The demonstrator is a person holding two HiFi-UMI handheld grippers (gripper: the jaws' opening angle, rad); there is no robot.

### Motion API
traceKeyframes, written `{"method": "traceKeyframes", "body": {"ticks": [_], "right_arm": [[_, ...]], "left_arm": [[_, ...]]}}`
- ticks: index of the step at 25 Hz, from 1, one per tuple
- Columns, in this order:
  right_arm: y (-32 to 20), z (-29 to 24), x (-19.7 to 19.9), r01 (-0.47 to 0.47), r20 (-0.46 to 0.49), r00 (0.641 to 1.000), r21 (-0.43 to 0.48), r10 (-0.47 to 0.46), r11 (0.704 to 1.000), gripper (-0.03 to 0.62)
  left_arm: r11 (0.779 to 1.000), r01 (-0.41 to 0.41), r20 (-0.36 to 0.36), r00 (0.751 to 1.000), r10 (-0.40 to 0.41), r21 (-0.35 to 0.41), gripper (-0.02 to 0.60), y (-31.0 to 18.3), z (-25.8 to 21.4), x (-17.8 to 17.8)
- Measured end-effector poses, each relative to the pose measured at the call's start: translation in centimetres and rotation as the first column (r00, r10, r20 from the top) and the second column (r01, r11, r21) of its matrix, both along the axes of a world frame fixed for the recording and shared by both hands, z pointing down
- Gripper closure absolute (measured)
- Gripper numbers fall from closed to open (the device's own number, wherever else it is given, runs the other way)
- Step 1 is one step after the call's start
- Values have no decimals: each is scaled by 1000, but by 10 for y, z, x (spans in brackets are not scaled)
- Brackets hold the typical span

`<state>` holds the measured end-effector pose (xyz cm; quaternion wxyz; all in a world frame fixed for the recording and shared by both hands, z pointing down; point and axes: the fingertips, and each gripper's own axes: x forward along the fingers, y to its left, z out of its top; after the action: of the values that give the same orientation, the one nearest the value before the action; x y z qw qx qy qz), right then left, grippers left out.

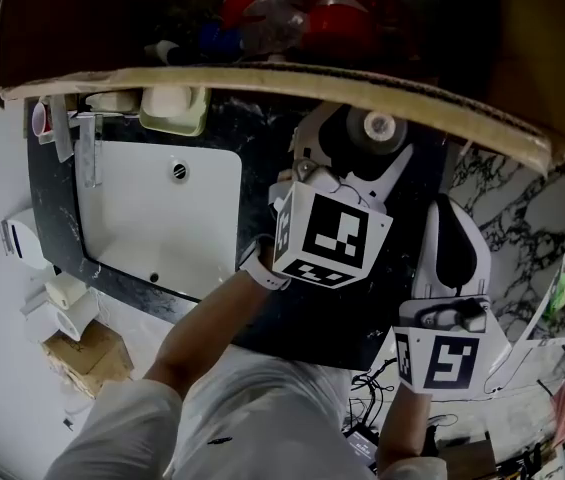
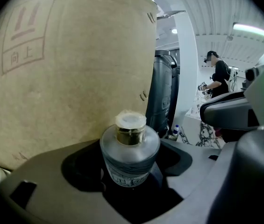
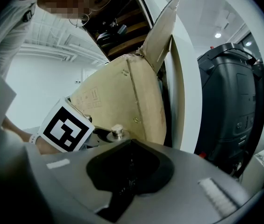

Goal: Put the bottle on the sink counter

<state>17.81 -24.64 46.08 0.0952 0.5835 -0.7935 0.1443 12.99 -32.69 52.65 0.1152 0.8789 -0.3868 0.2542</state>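
A squat frosted glass bottle (image 2: pixel 130 154) with a gold neck and white cap sits upright between the jaws of my left gripper (image 2: pixel 132 186), which is shut on it. In the head view the bottle (image 1: pixel 377 128) and left gripper (image 1: pixel 365 146) are over the dark marble sink counter (image 1: pixel 262 173), right of the white basin (image 1: pixel 152 213) and just below the cardboard box's edge. I cannot tell whether the bottle touches the counter. My right gripper (image 1: pixel 449 258) is lower right, jaws together with nothing between them. In its own view the right gripper (image 3: pixel 129 171) looks toward the bottle's cap (image 3: pixel 117 131).
A big open cardboard box (image 1: pixel 262 78) full of red and clear items hangs over the counter's far side. A faucet (image 1: pixel 87 148) and soap dish (image 1: pixel 172 110) stand behind the basin. Paper rolls (image 1: pixel 67 303) lie at the left, and marbled surfaces (image 1: pixel 522 218) at the right.
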Motion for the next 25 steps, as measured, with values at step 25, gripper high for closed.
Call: {"method": "traceKeyframes", "body": {"ticks": [25], "right_arm": [[11, -2, -7, -6, 16, 1000, 9, 6, 1000, 583]], "left_arm": [[999, -34, -15, 999, 34, -19, 245, 3, 11, 3]]}}
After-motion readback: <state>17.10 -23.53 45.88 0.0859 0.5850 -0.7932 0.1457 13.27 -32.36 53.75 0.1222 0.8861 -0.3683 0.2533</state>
